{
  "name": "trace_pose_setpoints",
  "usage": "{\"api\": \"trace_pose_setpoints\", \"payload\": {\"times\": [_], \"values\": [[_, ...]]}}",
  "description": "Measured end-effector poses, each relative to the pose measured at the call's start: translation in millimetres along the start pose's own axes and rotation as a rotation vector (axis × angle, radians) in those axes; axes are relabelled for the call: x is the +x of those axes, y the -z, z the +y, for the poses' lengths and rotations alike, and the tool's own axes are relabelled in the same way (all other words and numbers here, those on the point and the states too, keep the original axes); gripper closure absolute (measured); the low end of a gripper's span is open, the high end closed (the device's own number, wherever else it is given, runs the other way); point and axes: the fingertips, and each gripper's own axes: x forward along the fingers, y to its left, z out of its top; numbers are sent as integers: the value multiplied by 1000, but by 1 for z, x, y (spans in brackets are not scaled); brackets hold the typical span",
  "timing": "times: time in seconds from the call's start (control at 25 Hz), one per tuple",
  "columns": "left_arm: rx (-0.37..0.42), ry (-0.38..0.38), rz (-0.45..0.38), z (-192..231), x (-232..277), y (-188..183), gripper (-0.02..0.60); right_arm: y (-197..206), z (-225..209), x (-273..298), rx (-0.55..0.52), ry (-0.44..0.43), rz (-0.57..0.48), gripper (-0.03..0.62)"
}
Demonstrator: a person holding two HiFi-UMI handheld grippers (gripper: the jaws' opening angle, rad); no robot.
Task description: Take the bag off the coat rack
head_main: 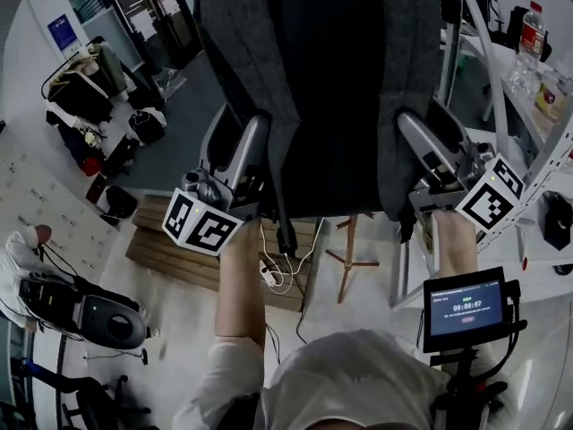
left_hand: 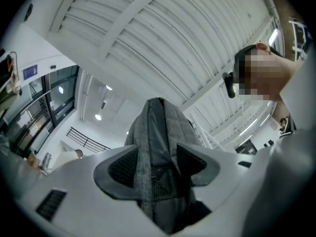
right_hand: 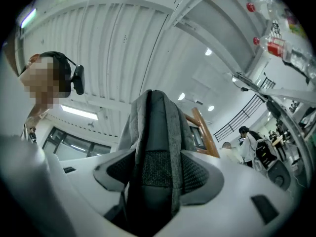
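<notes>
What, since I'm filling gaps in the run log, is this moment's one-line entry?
item: grey fabric backpack | left gripper: shut on backpack | right gripper: shut on backpack | state: held between both

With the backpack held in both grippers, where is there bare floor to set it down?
The pale floor between the wooden platform and the person's arm is bare; so is the dark floor left of the backpack. Crowded: cables and the rack's feet under the backpack, bags far left.

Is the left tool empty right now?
No, the left tool has its pads pressed on both sides of the bag.
</notes>
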Motion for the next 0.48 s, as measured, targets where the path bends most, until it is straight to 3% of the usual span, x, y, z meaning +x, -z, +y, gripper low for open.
{"api": "trace_pose_setpoints", "payload": {"times": [0.28,0.48], "values": [[163,-166,-8,-8,-57,-61,331,21,42,46,110,-205,3,304],[292,-375,7,-9,-156,-140,330,72,130,110,256,-397,54,304]]}}
